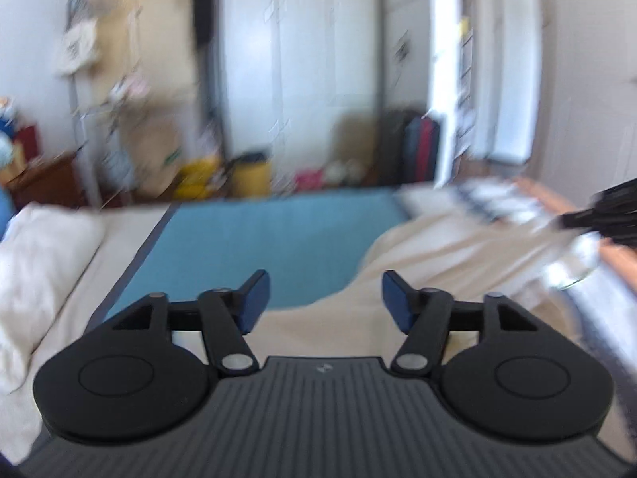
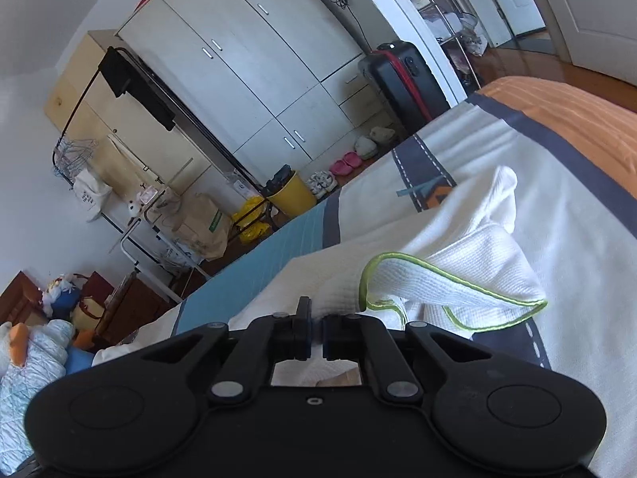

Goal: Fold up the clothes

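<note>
A white waffle-knit garment (image 2: 469, 255) with lime-green trim lies rumpled on the bed. My right gripper (image 2: 316, 336) is shut on a fold of this garment and lifts it a little. In the blurred left wrist view the same cream-white garment (image 1: 438, 247) spreads over the right of the bed. My left gripper (image 1: 324, 300) is open and empty, held above the garment's near edge. The right gripper shows there as a dark blur at the far right (image 1: 605, 215).
The bed has a blue cover panel (image 1: 270, 247), a white patterned sheet (image 2: 458, 147) and an orange blanket (image 2: 577, 119). A white duvet (image 1: 36, 271) lies at the left. White wardrobe (image 2: 254, 75), suitcase (image 2: 402, 75), yellow bin (image 2: 292, 195) and clothes rack (image 2: 131, 79) stand beyond.
</note>
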`<state>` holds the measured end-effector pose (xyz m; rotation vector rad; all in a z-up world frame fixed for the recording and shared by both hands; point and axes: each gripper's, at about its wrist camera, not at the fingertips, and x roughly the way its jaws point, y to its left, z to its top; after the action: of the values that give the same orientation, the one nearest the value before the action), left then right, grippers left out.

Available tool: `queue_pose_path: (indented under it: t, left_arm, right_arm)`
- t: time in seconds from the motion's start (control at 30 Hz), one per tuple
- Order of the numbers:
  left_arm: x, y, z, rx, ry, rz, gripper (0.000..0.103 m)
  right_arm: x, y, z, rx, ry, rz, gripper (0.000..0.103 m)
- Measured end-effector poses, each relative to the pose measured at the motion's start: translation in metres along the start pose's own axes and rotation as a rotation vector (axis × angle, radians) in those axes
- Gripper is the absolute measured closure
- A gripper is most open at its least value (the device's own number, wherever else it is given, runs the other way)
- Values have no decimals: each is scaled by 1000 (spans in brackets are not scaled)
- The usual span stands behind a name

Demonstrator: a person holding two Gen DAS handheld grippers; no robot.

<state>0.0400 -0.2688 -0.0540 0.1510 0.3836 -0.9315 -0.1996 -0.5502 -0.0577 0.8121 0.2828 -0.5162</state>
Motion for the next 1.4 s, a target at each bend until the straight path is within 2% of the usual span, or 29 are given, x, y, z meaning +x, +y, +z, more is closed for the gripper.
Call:
queue_pose_path:
  t: [0.07, 0.1, 0.2, 0.27, 0.33, 0.43, 0.5, 0.57, 0.6, 0.63, 0.67, 0.73, 0.77, 0.8, 0.83, 0.97, 1.1, 1.17, 1.27, 1.3, 1.37, 1.4]
  left_arm:
    - [4, -13, 5, 43, -5, -125, 35]
    - [9, -23, 8, 83, 4, -163, 35]
    - [39, -56, 16, 140, 107, -155, 35]
    - [62, -71, 18, 120, 169, -200, 35]
    - [81, -88, 17, 134, 187, -244, 30]
    - [105, -124, 12, 276, 202, -241, 19]
    - [119, -139, 8, 366, 198, -198, 20]
    - [129, -148, 8, 420, 169, -127, 51]
    - [134, -148, 11, 441, 149, -123, 81]
    - [137, -145, 19, 450, 128, -125, 97]
    - [140, -142, 28, 456, 108, -121, 97]
    - [147, -132, 51, 452, 60, -94, 98]
    - [152, -125, 63, 444, 37, -69, 98]
    - [157, -117, 75, 426, 18, -41, 98]
    - [164, -107, 86, 399, 12, -19, 98]
    - [188, -62, 119, 286, 14, 51, 98]
    - [193, -24, 131, 244, -2, 107, 98]
    - [186, -5, 134, 206, -22, 106, 98]
    - [176, 15, 136, 171, -45, 52, 98]
    - [173, 20, 134, 168, -53, 17, 98]
    - [165, 24, 125, 186, -53, -84, 98]
    - [161, 24, 119, 210, -41, -111, 98]
  right_arm:
    - [-5, 9, 4, 0, -19, 39, 96]
    - [-5, 10, 1, -8, -22, 49, 96]
    - [-8, 18, -5, -47, -11, 103, 96]
    - [-10, 21, -9, -81, -1, 133, 96]
    - [-14, 20, -10, -85, 6, 165, 96]
    - [-19, 18, -7, -81, 21, 246, 96]
    - [-22, 18, -6, -96, 27, 288, 96]
    - [-23, 20, -8, -135, 39, 307, 96]
    - [-24, 20, -9, -155, 46, 317, 96]
    - [-24, 20, -10, -162, 51, 316, 96]
    - [-22, 19, -10, -160, 58, 304, 95]
    - [-16, 13, -9, -142, 62, 248, 84]
    - [-12, 10, -8, -132, 63, 218, 75]
    - [-9, 7, -7, -123, 65, 189, 55]
    - [-4, 3, -8, -122, 53, 134, 43]
    - [20, -20, -2, -102, 56, -125, 43]
    - [41, -44, 3, -106, 97, -258, 43]
    - [52, -52, 3, -133, 121, -324, 42]
    - [66, -67, 3, -86, 139, -366, 37]
    - [71, -71, 4, -62, 139, -355, 37]
    - [85, -74, 6, -60, 160, -283, 37]
    - [94, -74, 8, -74, 179, -238, 37]
